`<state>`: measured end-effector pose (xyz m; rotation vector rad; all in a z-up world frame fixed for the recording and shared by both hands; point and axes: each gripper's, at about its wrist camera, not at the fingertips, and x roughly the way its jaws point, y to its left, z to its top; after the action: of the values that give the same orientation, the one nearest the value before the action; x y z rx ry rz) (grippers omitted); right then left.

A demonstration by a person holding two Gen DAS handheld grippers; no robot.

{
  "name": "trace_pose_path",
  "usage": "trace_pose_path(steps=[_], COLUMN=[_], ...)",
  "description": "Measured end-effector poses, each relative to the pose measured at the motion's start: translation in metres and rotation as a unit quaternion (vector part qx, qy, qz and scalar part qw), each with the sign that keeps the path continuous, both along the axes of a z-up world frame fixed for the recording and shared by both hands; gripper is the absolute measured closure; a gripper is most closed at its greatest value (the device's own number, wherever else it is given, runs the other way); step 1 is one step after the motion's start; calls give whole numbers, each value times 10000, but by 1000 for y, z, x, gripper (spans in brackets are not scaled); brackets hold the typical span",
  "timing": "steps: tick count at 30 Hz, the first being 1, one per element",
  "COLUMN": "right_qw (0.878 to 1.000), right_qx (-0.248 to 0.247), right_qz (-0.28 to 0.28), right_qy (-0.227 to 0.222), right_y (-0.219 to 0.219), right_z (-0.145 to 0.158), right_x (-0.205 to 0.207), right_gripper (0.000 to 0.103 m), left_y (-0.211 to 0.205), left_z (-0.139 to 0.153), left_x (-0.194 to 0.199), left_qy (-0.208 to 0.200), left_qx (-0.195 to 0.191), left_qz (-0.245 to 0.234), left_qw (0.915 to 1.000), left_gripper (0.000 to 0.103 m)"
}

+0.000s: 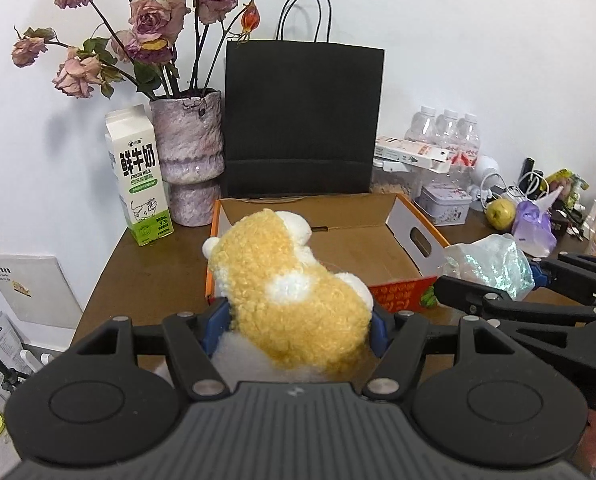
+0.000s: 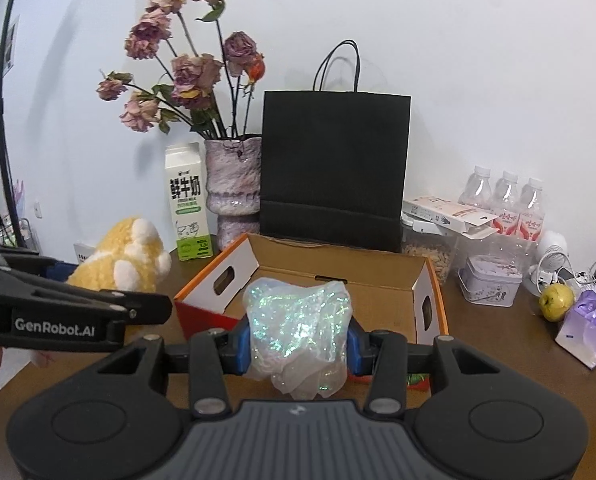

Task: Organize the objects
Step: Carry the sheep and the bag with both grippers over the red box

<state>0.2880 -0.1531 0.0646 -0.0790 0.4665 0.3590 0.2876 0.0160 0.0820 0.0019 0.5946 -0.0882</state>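
Note:
My left gripper [image 1: 300,322] is shut on a yellow and white plush toy [image 1: 290,292], held above the near left corner of an open cardboard box [image 1: 362,248] with orange edges. The same plush toy [image 2: 126,258] shows at the left of the right wrist view, left of that box [image 2: 338,280]. My right gripper [image 2: 298,338] is shut on a crumpled iridescent plastic bag [image 2: 298,320], just before the box's near edge. From the left wrist view, the glittery bag [image 1: 490,264] and the right gripper [image 1: 538,280] sit to the right of the box.
Behind the box stand a black paper bag [image 1: 302,120], a vase of dried roses [image 1: 188,152] and a milk carton [image 1: 138,180]. To the right are water bottles [image 2: 506,204], a tin [image 2: 490,280], a green fruit [image 2: 556,302] and a purple bag [image 2: 586,328]. The brown table [image 1: 154,272] ends at the left.

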Motion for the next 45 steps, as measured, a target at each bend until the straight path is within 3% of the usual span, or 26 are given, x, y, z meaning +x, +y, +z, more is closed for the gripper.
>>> trace_pose_path(steps=[16,29,45], right_qw=[9995,9972,9888], right_qx=[-165,-362,-777], right_qz=[-176,-341,-457], right_qy=[209,564,1194], right_y=[4,4,8], right_z=[2,-18,-75], right_x=[89,163,226], right_gripper=[61,61,60], left_y=[-13,-13,-15], left_z=[-1,-4,-60], left_x=[85,152,219], left_qy=[130,180,647], left_qx=[34,-79,182], left_qz=[68,311,474], left_qw=[9999,9993,9966], left_gripper=[35,35,35])
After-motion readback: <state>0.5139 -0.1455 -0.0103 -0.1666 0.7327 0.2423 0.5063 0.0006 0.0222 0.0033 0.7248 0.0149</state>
